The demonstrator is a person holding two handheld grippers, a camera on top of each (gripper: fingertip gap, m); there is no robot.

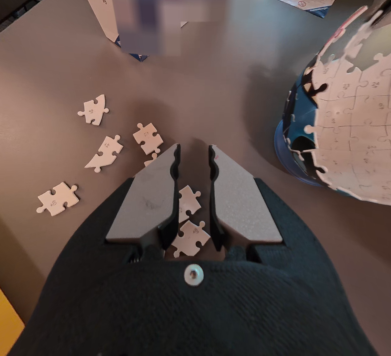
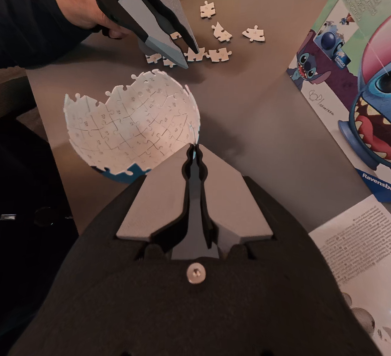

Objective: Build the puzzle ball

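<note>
Ball: half-built puzzle ball, an open shell showing its white inside, sat on a blue stand on the counter.
Loose pieces: scattered white-side-up on the counter, near the ball; one piece lay apart.
Left gripper: jaws part open, empty, tips low over the pieces.
Right gripper: jaws nearly closed on the shell's rim, apparently pinching it.
Handling (judged): pieces light, thin, stiff curved plastic, likely slippery; lying flat, hard to lift, best pinched across an edge.
Shell: fragile at jagged rim; steady it gently.
Box: at the counter's far side.
</note>
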